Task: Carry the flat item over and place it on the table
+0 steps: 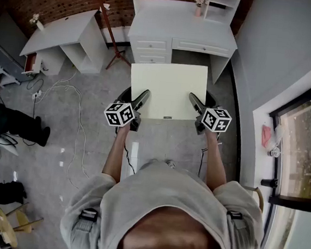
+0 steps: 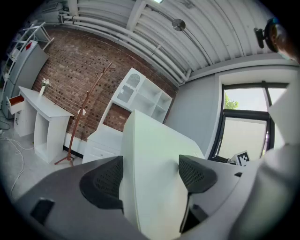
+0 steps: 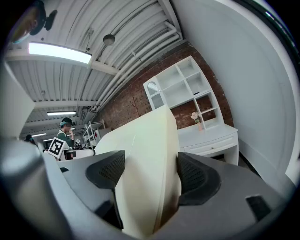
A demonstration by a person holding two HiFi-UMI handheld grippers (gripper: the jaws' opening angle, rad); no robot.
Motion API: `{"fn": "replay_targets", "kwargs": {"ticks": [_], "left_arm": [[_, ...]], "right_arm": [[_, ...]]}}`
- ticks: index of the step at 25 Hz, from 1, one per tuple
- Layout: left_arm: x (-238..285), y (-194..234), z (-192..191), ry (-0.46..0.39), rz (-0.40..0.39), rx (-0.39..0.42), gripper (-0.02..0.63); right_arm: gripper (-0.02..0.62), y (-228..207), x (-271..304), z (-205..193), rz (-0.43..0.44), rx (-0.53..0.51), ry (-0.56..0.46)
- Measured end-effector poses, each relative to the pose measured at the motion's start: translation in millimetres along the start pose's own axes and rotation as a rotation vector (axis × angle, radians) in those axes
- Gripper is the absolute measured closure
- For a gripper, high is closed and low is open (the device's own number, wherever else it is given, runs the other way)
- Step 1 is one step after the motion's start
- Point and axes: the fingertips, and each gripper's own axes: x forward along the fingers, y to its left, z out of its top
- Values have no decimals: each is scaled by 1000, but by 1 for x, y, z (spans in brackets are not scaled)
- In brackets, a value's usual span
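The jaws of the left gripper [image 2: 151, 176] are being held at their widest around the near left corner of a flat, pale cream rectangular board [image 1: 168, 87], with the 2 ribbed black pads [image 2: 105, 180] pressing on its faces. The jaws of the right gripper [image 3: 149, 176] are being clamped in the same way on the near right corner. The board is being carried clear of the floor, roughly level, just in front of the person, and nothing else is seen supporting it.

The board's long axis is being kept crosswise, running from 1 gripper to the other, parallel to the front of the white wooden desk with drawers [image 1: 179, 25] standing straight ahead. The free far edge is being pointed at that desk, while the gripped near edge is being kept towards the body. The coming move is therefore judged to be a straight forward carry, with the load being shared evenly; neither hand is placed nearer to the desk than the other.

The middle of the desk top is being left bare. A small pink vase of flowers [image 1: 198, 7] is standing at the back beside the white shelf unit [image 1: 225, 1]. A grey wall [image 1: 283, 46] is closing in on the right, and a reddish-brown coat stand [image 1: 108, 23] is standing just left of the desk. Room to the sides is judged to be limited, so the far edge is probably best slid on squarely and stopped short of the vase.
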Motion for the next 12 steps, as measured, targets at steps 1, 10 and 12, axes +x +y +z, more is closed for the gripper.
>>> {"fn": "replay_targets", "kwargs": {"ticks": [1,10,12], "left_arm": [[0,0,0,1,0,0,229],[8,-6,0,-3,-6,10,229],[10,-8,-1,-4,-6,11,229]], "right_arm": [[225,0,0,0,0,0,0],[225,-9,-3,2,-5,0,-6],[225,-11,-5,3,-5,2,-9]]}}
